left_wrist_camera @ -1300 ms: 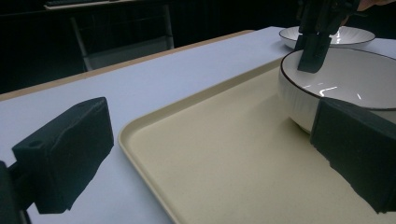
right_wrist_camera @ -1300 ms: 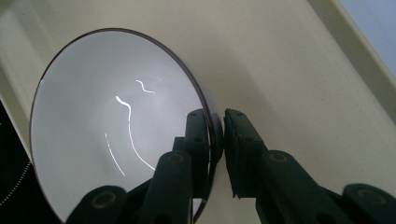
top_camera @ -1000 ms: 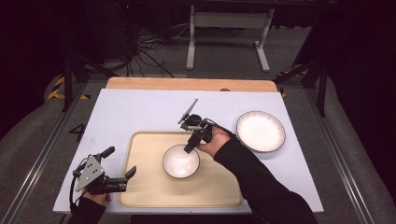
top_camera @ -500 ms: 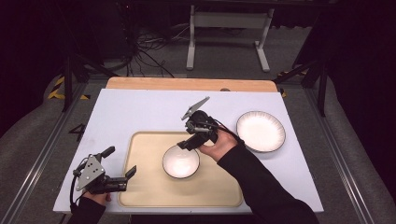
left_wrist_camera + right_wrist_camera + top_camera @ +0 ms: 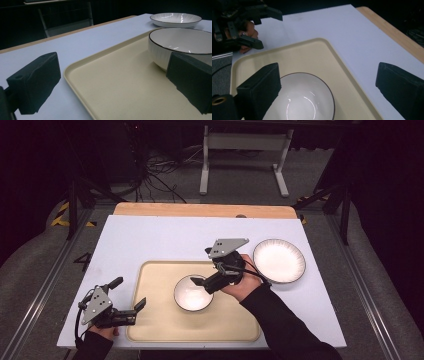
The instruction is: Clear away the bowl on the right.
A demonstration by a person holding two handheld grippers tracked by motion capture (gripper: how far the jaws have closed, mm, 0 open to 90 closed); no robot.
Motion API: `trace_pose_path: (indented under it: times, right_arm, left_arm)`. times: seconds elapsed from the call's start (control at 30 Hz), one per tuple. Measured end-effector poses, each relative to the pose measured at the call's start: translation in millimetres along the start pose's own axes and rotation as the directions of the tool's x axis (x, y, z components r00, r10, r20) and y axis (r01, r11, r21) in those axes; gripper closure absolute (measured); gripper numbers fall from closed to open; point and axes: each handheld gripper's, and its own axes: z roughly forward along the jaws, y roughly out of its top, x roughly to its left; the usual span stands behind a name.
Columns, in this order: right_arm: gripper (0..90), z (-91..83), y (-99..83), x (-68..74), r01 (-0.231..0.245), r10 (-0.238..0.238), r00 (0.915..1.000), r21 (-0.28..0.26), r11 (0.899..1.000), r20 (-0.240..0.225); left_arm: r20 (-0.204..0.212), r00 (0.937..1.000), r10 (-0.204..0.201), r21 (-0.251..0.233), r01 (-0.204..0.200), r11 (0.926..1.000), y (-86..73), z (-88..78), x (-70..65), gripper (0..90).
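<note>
A white bowl [image 5: 191,295] with a dark rim stands on the beige tray [image 5: 155,322]. My right gripper [image 5: 201,266] hovers just above the bowl's right rim and is open. Its jaws have just been opening, and no pad touches the bowl [image 5: 304,101] below them. My left gripper [image 5: 128,292] rests open at the tray's front left corner, one jaw over the tray [image 5: 120,87] and one over the table. The bowl [image 5: 182,42] stands well beyond its jaws. The right gripper view shows the left gripper [image 5: 268,28] past the tray [image 5: 312,55].
A white plate [image 5: 279,260] with a dark rim lies on the pale table top [image 5: 150,240] to the right of the tray, also seen as the plate [image 5: 175,18] behind the bowl. A wooden strip [image 5: 200,210] runs along the table's far edge.
The right gripper let go of the bowl's far rim, opened wide, then rose and drew back to the right. The bowl stayed on the tray. The left gripper kept still.
</note>
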Motion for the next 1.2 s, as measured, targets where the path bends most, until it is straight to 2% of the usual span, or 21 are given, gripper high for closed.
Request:
trace_pose_path:
  times: [0.1, 0.13, 0.23, 0.4, 0.8, 1.1, 1.2]
  right_arm:
    - [0.0, -6.3, -5.6, 1.4, 0.006, -0.006, 1.0, -0.059, 0.998, -0.002]
    - [0.0, -6.3, -5.6, 1.4, 0.006, -0.006, 1.0, -0.059, 0.998, -0.002]
    - [0.0, -15.6, -12.0, 1.9, 0.015, -0.011, 0.9996, -0.137, 0.991, 0.024]
    - [0.0, -23.4, -17.4, -0.4, 0.008, -0.003, 0.9996, -0.19, 0.982, 0.027]
    - [0.0, -46.7, -33.4, -11.5, -0.004, 0.022, 0.9964, -0.213, 0.977, 0.082]
    - [0.0, -70.5, -48.5, -23.7, -0.031, 0.063, 0.9891, -0.229, 0.973, 0.134]
    - [0.0, -76.2, -54.4, -27.7, -0.029, 0.066, 0.9842, -0.218, 0.975, 0.164]
  left_arm:
    - [0.0, 1.0, 0.0, 0.001, 0.0, 1.0, 0.0, 0.1, 0.0, 0.1]
    - [0.0, 1.0, 0.0, 0.001, 0.0, 1.0, 0.0, 0.1, 0.0, 0.1]
    - [-0.001, 1.0, 0.0, 0.001, 0.0, 1.0, 0.0, 0.1, 0.0, 0.2]
    - [-0.001, 1.0, 0.0, 0.001, 0.0, 1.0, 0.0, 0.1, 0.0, 0.2]
    - [-0.002, 1.0, -0.002, -0.001, 0.002, 1.0, 0.0, 0.2, 0.2, 0.2]
    - [-0.004, 1.0, -0.003, 0.003, 0.003, 1.0, 0.1, 0.0, 0.3, 0.1]
    - [-0.005, 1.0, -0.002, 0.004, 0.002, 1.0, 0.1, 0.2, 0.3, 0.1]
